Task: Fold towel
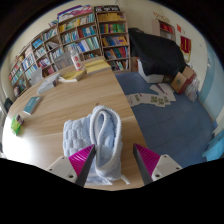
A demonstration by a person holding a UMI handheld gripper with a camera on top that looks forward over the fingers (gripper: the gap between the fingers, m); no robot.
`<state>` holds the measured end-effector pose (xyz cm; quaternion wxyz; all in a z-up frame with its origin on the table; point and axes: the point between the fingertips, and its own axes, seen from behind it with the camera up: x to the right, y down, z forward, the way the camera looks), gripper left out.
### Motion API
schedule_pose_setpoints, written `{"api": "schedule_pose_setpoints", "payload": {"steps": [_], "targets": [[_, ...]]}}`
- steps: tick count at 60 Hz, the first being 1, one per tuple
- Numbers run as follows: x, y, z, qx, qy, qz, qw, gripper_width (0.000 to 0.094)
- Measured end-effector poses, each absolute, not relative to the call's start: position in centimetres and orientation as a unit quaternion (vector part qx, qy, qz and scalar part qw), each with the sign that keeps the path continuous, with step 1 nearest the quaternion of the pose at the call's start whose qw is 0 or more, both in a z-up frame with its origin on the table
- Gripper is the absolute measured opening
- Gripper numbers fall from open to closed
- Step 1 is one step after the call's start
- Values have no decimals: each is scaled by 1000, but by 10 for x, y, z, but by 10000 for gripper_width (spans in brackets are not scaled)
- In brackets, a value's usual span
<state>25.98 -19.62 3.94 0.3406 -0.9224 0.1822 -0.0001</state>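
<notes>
The gripper (108,160) was held low over the edge of a wooden table (60,105), pointed forward and slightly downward along the tabletop. Its two fingers were spread apart, the magenta pads (80,160) showing on their inner faces. The towel (98,140) was found between them, resting on the table with its near end reaching down past the fingertips. The left pad was seen against the towel's edge, while a small gap appeared to be left at the right pad, so no clamping on the cloth could be confirmed.

The towel was made of a soft, pale blue-white fabric with a quilted or waffle-like texture on its left part, and it was bunched into a raised, rounded fold on its right part. The table surface was smooth, light-coloured wood with a curved front edge. A blue carpet (165,115) was spread beyond the table, with scattered papers (150,97) lying on it. Tall bookshelves (85,35) filled with coloured books were lined along the far wall.

The holding hand was hidden from view. Small items on the table's left side (30,105) could not be identified, and a dark bulky shape (155,52) near the shelves was hard to make out.
</notes>
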Motion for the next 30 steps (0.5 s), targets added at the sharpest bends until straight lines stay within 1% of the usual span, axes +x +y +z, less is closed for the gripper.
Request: {"api": "schedule_pose_setpoints", "payload": {"steps": [1,3,6,11,22,30], "targets": [[261,-198,44,-921,181,-6,344,832],[267,-204,59,-920,180,-13,346,854],[263,-210,71,-917,183,-17,355,826],[252,-230,102,-910,191,-18,368,830],[205,-286,155,-900,198,-12,389,830],[164,-325,175,-895,210,7,393,829]]}}
